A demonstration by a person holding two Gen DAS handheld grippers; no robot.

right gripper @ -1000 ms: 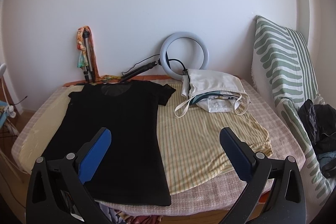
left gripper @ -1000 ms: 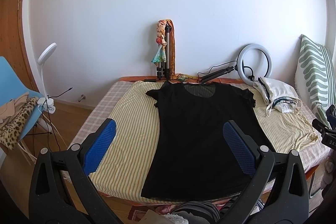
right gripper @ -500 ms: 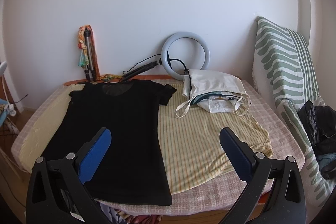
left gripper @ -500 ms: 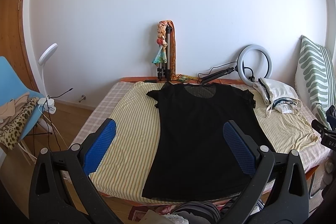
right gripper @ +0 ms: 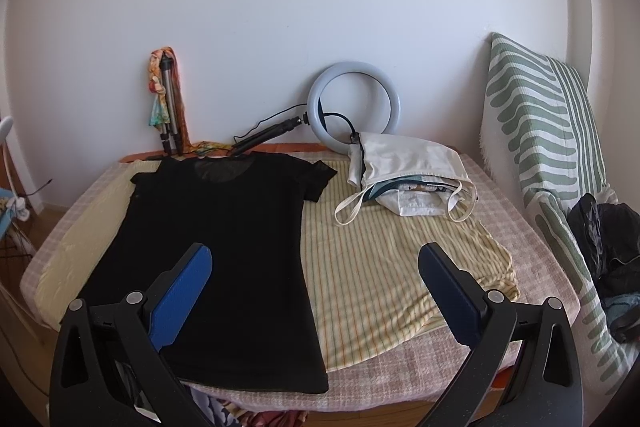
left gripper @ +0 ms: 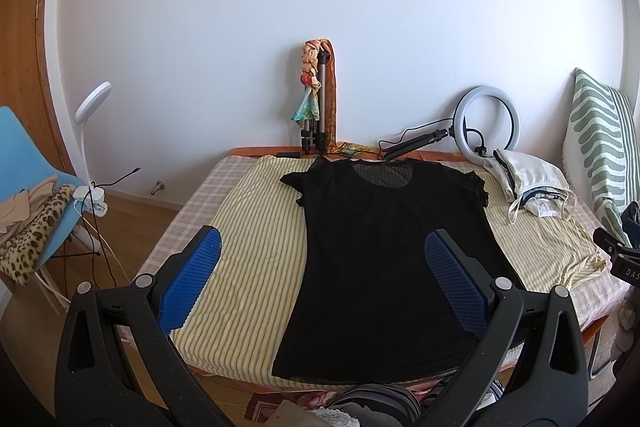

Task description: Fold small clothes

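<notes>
A black short-sleeved T-shirt (left gripper: 384, 247) lies flat and spread out on a yellow striped sheet (left gripper: 256, 243) on the bed, neck towards the wall. It also shows in the right wrist view (right gripper: 224, 239). My left gripper (left gripper: 320, 251) is open and empty, held above the near edge of the bed, over the shirt's left side. My right gripper (right gripper: 316, 267) is open and empty, held above the shirt's right edge and the sheet (right gripper: 384, 259).
A white cloth bag (right gripper: 408, 171) with straps lies at the back right of the bed. A ring light (right gripper: 354, 107) and a tripod (left gripper: 316, 107) lean on the wall. A green striped cushion (right gripper: 544, 131) and dark clothes (right gripper: 608, 239) are on the right. A blue chair (left gripper: 28, 187) stands left.
Both views have shifted very slightly; the bed and shirt sit a touch lower and nearer in frame. The shirt has not moved and both grippers stay open.
</notes>
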